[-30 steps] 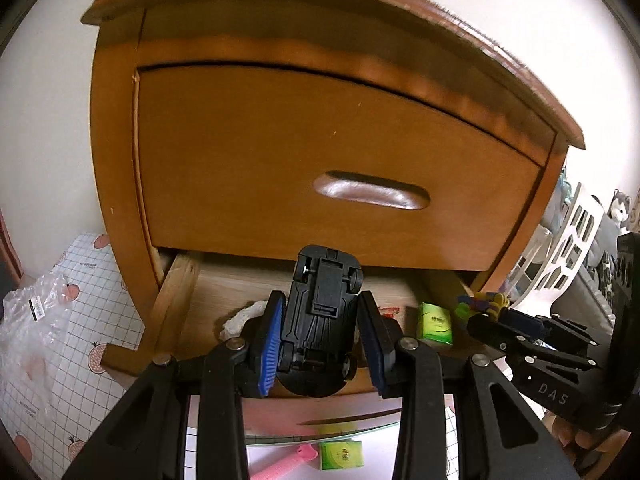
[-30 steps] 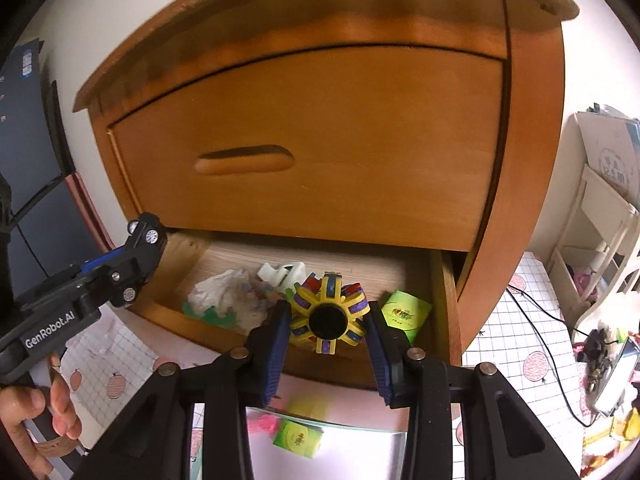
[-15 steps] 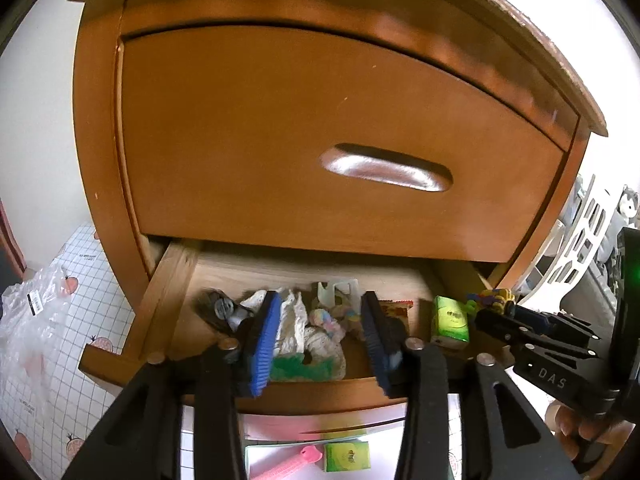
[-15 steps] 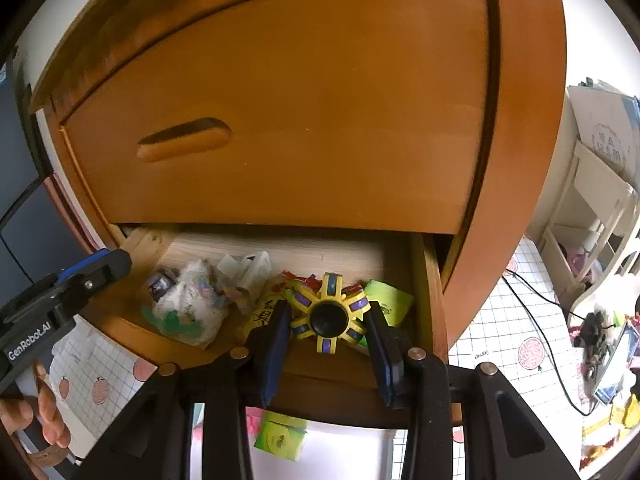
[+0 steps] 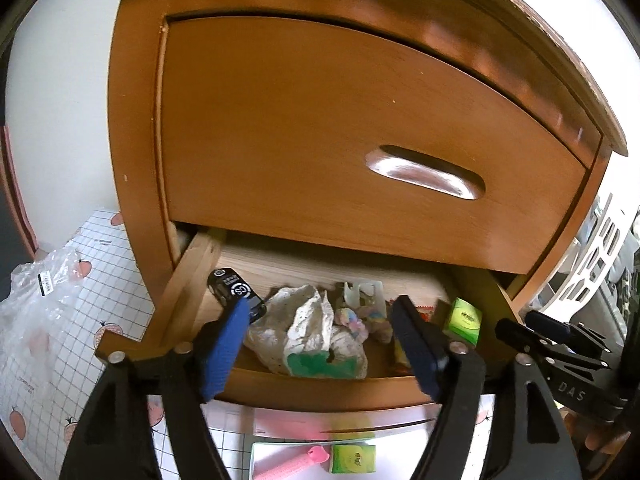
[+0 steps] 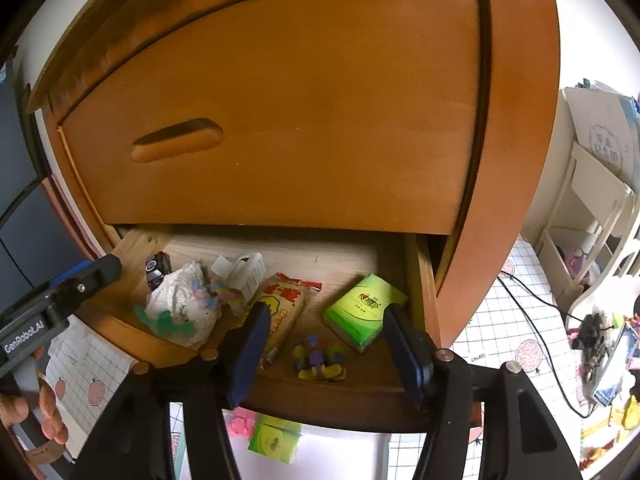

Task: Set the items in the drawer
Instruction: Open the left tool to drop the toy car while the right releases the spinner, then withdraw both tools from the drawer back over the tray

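The lower drawer (image 5: 320, 390) of the wooden nightstand stands pulled out. My left gripper (image 5: 320, 340) hangs open and empty over its front edge. A black toy car (image 5: 234, 292) lies in the drawer's left back corner, just beyond the left finger. A crumpled tissue pack (image 5: 308, 332) sits between the fingers. In the right wrist view my right gripper (image 6: 326, 356) is open above the drawer front (image 6: 340, 400). A yellow and purple spinner toy (image 6: 318, 358) lies loose on the drawer floor between its fingers. Beside the toy are a green box (image 6: 364, 310) and a snack packet (image 6: 282, 308).
The closed upper drawer (image 5: 360, 128) overhangs the back of the open one. Below the drawer lie another green box (image 5: 354, 458) and a pink item (image 5: 296, 462). A plastic bag (image 5: 40, 300) is on the floor at left. A white shelf (image 6: 592, 208) stands at right.
The left gripper let go of the black toy car, which now lies in the drawer. The right gripper opened and dropped the spinner toy onto the drawer floor. Both moved closer to the drawer.
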The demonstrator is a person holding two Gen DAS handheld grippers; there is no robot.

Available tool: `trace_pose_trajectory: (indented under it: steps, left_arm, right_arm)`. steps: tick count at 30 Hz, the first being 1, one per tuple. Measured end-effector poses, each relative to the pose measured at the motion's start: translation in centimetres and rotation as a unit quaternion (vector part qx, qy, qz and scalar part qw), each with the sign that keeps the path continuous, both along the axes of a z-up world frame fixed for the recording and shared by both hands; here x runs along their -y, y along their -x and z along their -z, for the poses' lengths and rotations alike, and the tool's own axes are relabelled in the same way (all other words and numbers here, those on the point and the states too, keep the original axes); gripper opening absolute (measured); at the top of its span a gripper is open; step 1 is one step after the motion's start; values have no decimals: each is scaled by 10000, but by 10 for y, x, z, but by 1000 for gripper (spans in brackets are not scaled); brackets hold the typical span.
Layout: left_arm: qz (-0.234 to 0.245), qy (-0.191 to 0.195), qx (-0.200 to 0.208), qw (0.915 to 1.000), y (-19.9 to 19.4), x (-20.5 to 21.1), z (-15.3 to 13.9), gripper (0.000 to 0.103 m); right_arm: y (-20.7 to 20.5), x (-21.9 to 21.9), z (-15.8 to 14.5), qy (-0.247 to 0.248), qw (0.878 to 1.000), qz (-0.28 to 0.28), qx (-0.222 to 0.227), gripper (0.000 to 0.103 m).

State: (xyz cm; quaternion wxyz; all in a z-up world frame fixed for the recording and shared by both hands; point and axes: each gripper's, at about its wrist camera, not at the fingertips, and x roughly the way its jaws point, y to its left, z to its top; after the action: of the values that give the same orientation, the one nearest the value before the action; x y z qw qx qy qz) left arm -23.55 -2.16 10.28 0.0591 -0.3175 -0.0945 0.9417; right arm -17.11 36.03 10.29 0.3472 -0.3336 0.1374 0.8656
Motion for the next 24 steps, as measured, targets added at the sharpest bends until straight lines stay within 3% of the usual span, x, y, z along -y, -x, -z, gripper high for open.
trace_pose_trajectory:
  steps: [6,11,13,14,24]
  left_arm:
    - [-129,-25,-153,9998,-7,4,-4,91]
    - [-295,7,-259,9992,-10,9,-7,91]
    - [-397,78,-314,9987,-13,10,-7,99]
    - [-432,98,-357,9984,-14,10,-7,103]
    - [-443,1,-429,9981,-30,10,-11,103]
  right_arm:
    - [0,4,-2,-51,10000,-64,-47,82]
    - [-2,8,-3,-129,9999,-98,-55,95]
    - [-2,8,-3,-121,9999,-94,-59,100]
    - [-2,9,-3,-130,9999,-91,-66,100]
    - [-12,20,-9,-220,9996,-110,-138,103]
